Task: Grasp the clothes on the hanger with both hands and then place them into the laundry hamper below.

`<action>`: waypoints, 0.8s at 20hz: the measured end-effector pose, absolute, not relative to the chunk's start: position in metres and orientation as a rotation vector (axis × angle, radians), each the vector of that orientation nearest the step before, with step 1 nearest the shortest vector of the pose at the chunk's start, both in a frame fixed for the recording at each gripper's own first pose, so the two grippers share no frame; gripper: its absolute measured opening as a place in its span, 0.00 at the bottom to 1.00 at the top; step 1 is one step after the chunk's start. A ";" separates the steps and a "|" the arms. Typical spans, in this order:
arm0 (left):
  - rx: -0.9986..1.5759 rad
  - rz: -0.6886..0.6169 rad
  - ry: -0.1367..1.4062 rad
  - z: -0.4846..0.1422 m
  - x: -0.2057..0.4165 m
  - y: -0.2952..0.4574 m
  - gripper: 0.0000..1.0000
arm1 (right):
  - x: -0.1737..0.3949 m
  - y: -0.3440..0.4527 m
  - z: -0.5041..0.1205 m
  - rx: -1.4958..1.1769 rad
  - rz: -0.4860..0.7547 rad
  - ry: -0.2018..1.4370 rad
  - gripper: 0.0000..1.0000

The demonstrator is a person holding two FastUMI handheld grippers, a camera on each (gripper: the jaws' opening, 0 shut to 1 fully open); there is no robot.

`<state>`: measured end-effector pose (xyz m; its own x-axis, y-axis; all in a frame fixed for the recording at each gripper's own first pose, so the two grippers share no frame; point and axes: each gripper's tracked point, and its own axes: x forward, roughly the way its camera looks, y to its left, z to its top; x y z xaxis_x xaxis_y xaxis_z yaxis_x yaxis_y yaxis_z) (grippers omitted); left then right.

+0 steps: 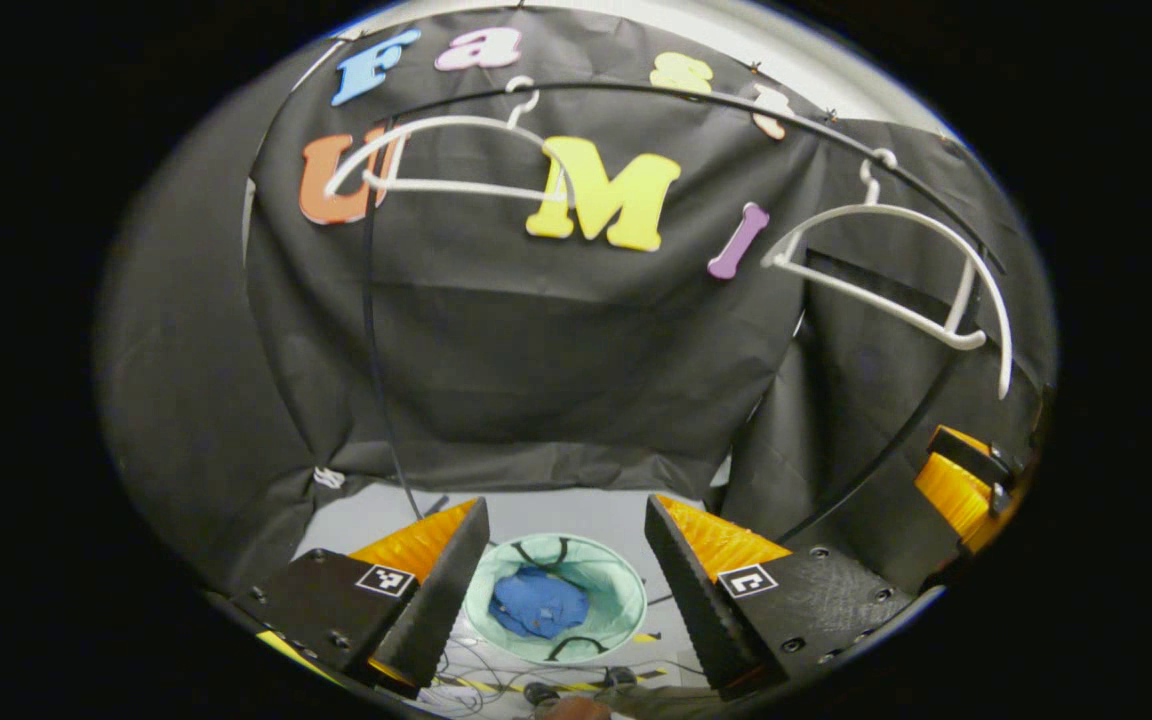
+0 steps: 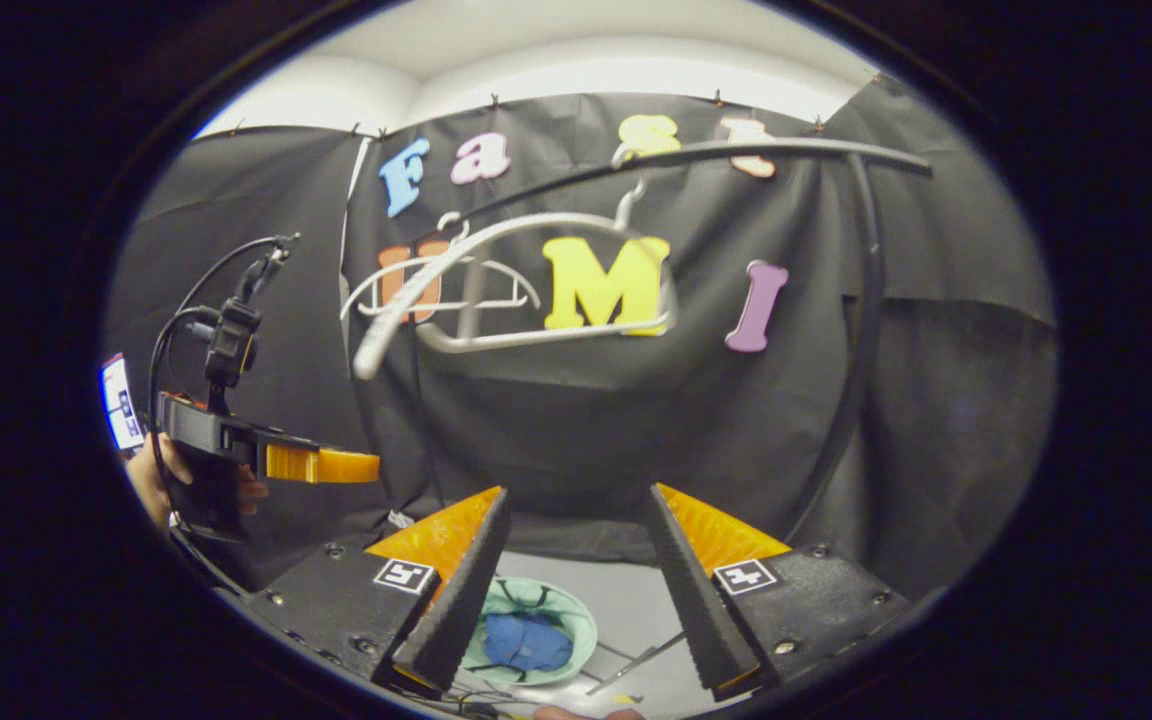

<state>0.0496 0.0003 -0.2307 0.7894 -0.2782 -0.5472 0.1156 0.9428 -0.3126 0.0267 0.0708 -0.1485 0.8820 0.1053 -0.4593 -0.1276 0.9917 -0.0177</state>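
Lying already in the laundry hamper (image 1: pixel 626 600) below, the blue garment (image 1: pixel 539 603) is seen between the spread, empty fingers of the left gripper (image 1: pixel 566 590) and right gripper (image 2: pixel 576 600), so little risk is judged beyond a bare hanger (image 2: pixel 496 290) being snagged on withdrawal.

The blue clothes (image 1: pixel 539 604) lay crumpled in a heap at the bottom of the laundry hamper (image 1: pixel 616 580), a round pale-green mesh basket with dark looped handles that stood open on the light floor below the rail. Above, two white hangers hung bare from the dark curved rail: the left hanger (image 1: pixel 441 155) and the right hanger (image 1: pixel 921 270), well apart.
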 end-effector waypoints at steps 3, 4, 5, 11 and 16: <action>-0.252 -0.170 0.514 -0.177 0.049 0.011 1.00 | 0.036 0.056 -0.097 -0.033 0.130 0.368 0.88; -0.242 -0.159 0.472 -0.157 0.047 0.014 1.00 | 0.037 0.053 -0.080 -0.033 0.135 0.334 0.88; -0.228 -0.147 0.431 -0.137 0.045 0.018 0.94 | 0.041 0.051 -0.065 -0.031 0.142 0.303 0.89; -0.141 -0.037 0.241 -0.044 0.013 0.022 0.91 | 0.050 0.055 0.021 -0.021 0.213 0.140 0.90; -0.125 0.028 0.140 0.026 -0.028 0.028 1.00 | 0.048 0.069 0.077 0.014 0.299 0.023 1.00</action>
<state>-0.0278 0.0278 0.0265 0.9898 0.0193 -0.1412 -0.0368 0.9918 -0.1221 0.0483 0.0689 0.0769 0.9553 0.2949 -0.0201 -0.2946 0.9555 0.0175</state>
